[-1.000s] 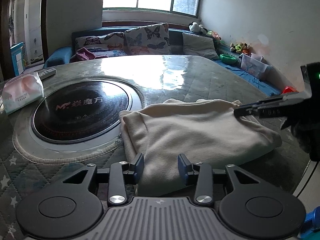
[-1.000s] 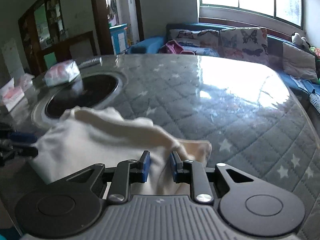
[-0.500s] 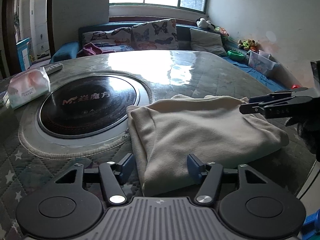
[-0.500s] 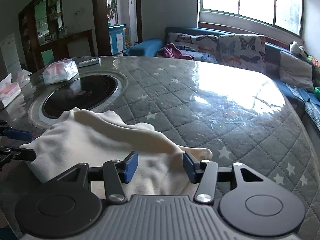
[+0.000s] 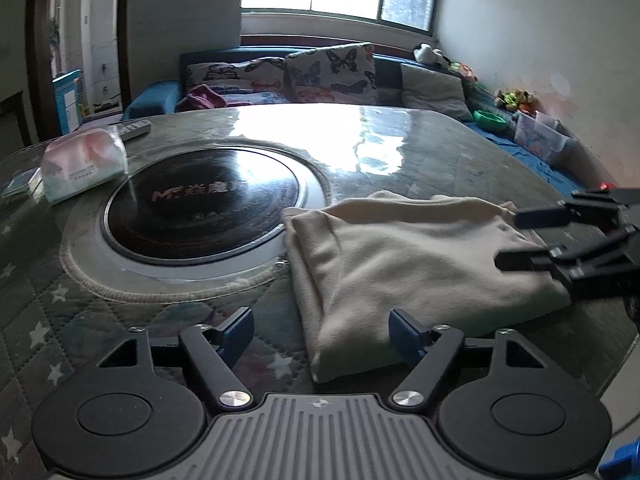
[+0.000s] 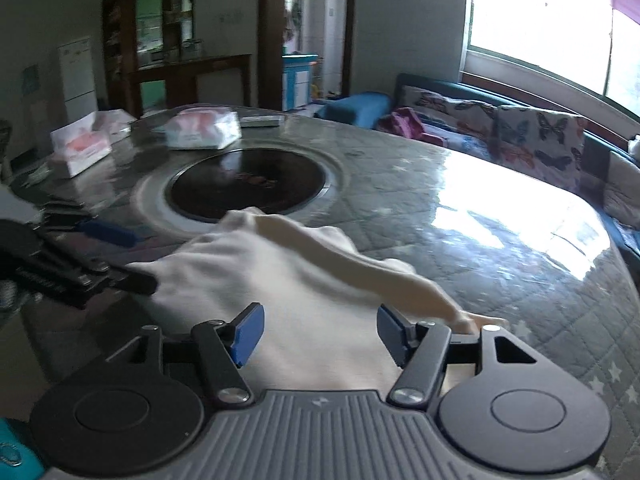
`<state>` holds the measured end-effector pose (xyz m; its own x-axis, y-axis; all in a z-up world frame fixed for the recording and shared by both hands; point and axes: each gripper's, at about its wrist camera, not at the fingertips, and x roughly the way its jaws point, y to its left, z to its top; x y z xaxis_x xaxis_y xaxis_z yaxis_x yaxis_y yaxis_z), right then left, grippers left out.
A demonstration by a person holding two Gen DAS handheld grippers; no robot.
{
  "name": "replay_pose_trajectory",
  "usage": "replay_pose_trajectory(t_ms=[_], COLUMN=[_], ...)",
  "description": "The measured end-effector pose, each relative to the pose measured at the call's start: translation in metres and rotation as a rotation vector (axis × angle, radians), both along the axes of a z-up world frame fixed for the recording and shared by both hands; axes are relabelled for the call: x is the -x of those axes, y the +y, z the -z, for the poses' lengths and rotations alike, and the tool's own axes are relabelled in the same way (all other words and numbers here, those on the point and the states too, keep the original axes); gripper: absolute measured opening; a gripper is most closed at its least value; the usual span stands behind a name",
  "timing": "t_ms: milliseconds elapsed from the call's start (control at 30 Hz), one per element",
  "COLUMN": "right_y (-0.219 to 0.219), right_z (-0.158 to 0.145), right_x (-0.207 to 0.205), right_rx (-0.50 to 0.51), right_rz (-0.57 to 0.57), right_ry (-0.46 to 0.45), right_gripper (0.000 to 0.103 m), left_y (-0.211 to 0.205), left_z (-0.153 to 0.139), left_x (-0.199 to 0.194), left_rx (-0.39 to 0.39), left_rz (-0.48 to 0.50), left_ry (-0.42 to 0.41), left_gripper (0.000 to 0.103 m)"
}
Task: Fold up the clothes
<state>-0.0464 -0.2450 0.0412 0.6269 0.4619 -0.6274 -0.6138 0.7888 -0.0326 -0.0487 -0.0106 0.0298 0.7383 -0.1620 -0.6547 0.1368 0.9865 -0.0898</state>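
Observation:
A cream garment (image 5: 404,264) lies folded on the quilted table, right of the black hob. It also shows in the right wrist view (image 6: 288,288). My left gripper (image 5: 320,330) is open and empty, its jaws wide apart at the garment's near corner. My right gripper (image 6: 318,334) is open and empty, its jaws spread just above the garment's right end. The right gripper also shows at the right of the left wrist view (image 5: 520,240), and the left gripper at the left of the right wrist view (image 6: 120,256).
A round black hob (image 5: 204,204) is set into the table. A tissue pack (image 5: 80,162) and a remote (image 5: 134,128) lie at the far left; another tissue box (image 6: 80,150) stands beyond. A sofa with cushions (image 5: 328,74) runs behind the table.
Both grippers opened wide; the right one let go of the garment's edge. Both have drawn back a little from the garment, which now lies flat.

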Motion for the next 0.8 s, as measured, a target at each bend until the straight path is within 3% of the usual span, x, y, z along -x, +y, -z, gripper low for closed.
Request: replay_pose_trajectory(t_ms=[167, 467, 633, 800], right_y=[0.016, 0.055, 0.085, 0.111], right_z=[0.002, 0.002, 0.004, 0.009], right_x=[0.013, 0.035, 0.048, 0.057], right_rx=[0.023, 0.091, 0.137, 0.199], right_rz=[-0.063, -0.226, -0.327, -0.412], right_ry=[-0.002, -0.047, -0.098, -0.144], right_gripper=[0.067, 0.066, 0.066, 0.058], left_y=[0.012, 0.036, 0.044, 0.050], left_z=[0.000, -0.004, -0.006, -0.003], left_x=[0.003, 0.002, -0.002, -0.008], left_rx=[0.011, 0.044, 0.100, 0.185], left_rz=[-0.052, -0.134, -0.154, -0.171], left_ry=[-0.009, -0.020, -0.014, 0.018], left_gripper=[0.088, 0.086, 0.074, 0.063])
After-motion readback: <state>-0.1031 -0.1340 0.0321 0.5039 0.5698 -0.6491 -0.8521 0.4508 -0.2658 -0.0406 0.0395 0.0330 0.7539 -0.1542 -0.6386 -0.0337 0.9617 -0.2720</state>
